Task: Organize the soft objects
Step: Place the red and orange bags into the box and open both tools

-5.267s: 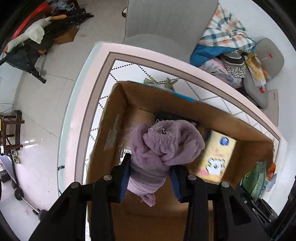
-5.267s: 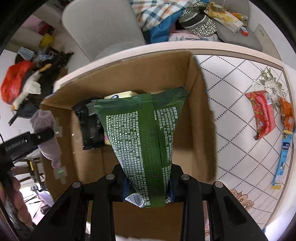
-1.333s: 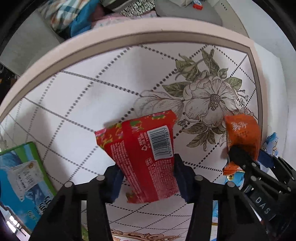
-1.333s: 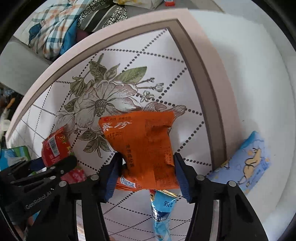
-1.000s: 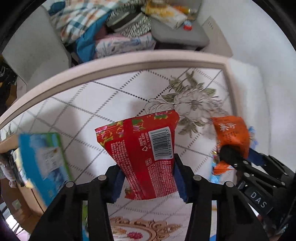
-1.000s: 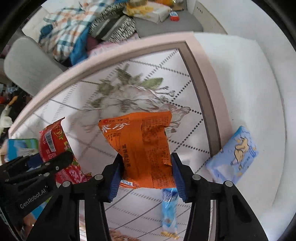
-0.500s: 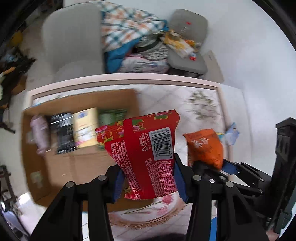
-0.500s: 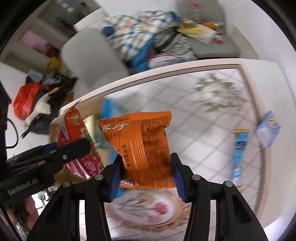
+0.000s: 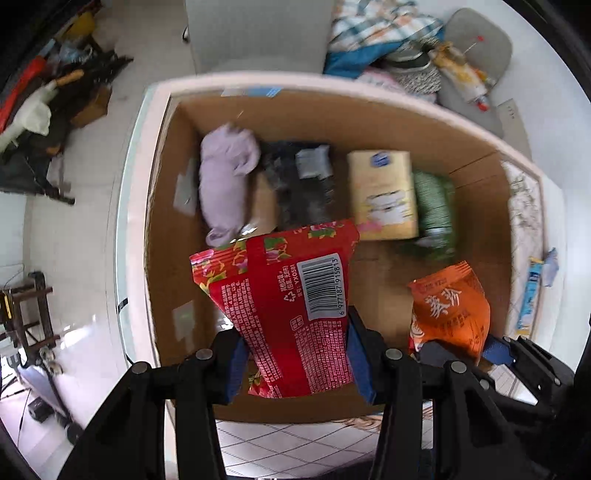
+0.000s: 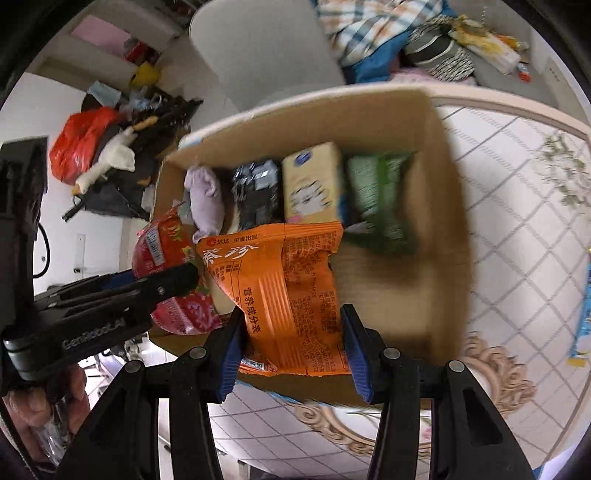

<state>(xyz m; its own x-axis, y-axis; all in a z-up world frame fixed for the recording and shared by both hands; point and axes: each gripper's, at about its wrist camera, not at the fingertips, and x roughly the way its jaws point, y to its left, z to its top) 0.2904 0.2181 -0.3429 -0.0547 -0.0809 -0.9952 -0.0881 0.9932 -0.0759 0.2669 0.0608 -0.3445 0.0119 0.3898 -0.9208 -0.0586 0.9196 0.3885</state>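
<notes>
Nearest the left wrist camera, the left gripper (image 9: 295, 365) was clenched on a crinkly red foil snack packet with a floral print and a white barcode (image 9: 291, 310), its blue pads pressing the packet's lower sides so that it stood upright above the near wall of an open brown cardboard box (image 9: 155, 221). Just to its right, the right gripper (image 10: 291, 350) pinched a glossy orange snack packet with white lettering (image 10: 280, 295) the same way, also held over the box's near edge. In the right wrist view the red packet showed just beside the orange one on its left, the two close but whether touching could not be told.

Farther in, a row of things lay along the back of the box floor: a crumpled lilac knitted cloth (image 9: 227, 177) at the left, then a black-and-grey soft packet (image 9: 303, 181), then a pale yellow tissue pack with a cat drawing (image 9: 382, 195), and a dark green printed pouch (image 9: 434, 206) at the right end.

The box rested on a white table with a diamond grid and floral pattern (image 10: 517, 221). A narrow blue stick packet (image 9: 528, 299) and a small light blue packet (image 9: 550, 266) lay on the table right of the box.

Beyond the table stood a grey upholstered chair (image 9: 258, 33) and a pile of plaid and blue fabrics (image 9: 380, 33).
</notes>
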